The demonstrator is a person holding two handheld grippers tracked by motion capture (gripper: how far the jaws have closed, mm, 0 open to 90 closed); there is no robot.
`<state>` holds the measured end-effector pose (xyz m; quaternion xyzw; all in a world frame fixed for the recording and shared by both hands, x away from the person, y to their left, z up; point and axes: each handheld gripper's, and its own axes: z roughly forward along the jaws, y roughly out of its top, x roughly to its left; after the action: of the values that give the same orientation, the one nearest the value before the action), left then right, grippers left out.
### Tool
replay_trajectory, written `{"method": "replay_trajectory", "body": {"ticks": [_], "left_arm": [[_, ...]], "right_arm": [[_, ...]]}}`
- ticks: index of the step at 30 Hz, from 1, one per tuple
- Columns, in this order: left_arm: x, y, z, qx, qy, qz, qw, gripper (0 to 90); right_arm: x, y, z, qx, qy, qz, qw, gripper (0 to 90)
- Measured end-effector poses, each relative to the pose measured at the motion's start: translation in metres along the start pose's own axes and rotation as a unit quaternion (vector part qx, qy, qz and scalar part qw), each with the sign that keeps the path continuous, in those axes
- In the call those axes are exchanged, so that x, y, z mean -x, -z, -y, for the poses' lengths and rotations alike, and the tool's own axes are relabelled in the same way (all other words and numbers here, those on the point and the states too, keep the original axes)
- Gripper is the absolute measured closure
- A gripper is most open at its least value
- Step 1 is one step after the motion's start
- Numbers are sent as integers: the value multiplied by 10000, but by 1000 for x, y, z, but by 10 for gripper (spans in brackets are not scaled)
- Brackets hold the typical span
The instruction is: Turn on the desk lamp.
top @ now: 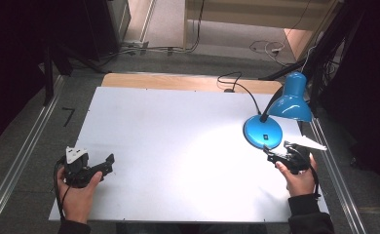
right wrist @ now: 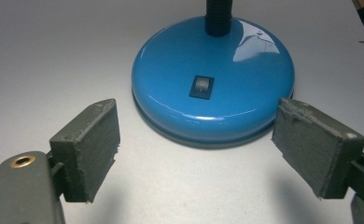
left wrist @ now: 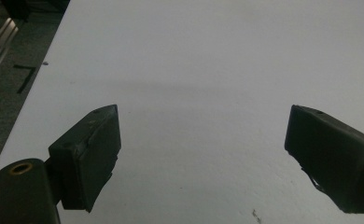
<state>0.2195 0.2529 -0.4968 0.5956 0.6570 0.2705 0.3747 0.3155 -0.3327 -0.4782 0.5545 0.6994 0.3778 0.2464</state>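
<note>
The lamp (top: 275, 114) stands near the right edge of the surface (top: 178, 146), toward the far right corner, its base (right wrist: 213, 79) flat on the top and its shade (top: 290, 100) hanging over the right side. The right hand-held gripper (top: 281, 155) sits just in front of the base, released, jaws spread wide and apart from it; the rocker switch (right wrist: 201, 87) lies between them farther on. The left hand-held gripper (top: 98, 168) rests near the front left corner, also released, nothing btwn its jaws.

Risks, as I judge them:
- Base is a smooth glossy dome w/ a sloped rim; jaws closing on it could slide up and off.
- A push on the switch w/ one jaw tip may shove the whole lamp toward the far edge, since nothing braces it; left hand-held gripper is well apart, no help.
- The shade sits over the right edge, so a tilt may tip it that way.
- The cord (top: 237, 83) trails off the far edge and could snag.

Hard to make out: switch position, on or off, too small. Neck is cut off at the top in the right gripper view. The bulb is hidden under the shade, and the plug end of the cord is out of view.
</note>
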Motion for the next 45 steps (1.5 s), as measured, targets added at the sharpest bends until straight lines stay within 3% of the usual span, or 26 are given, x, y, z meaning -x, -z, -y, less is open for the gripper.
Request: {"method": "replay_trajectory", "body": {"ticks": [45], "left_arm": [[1, -1, 0, -35, -23, 3, 10000, 116]], "right_arm": [[5, 26, 15, -56, -1, -115, 9999, 138]]}}
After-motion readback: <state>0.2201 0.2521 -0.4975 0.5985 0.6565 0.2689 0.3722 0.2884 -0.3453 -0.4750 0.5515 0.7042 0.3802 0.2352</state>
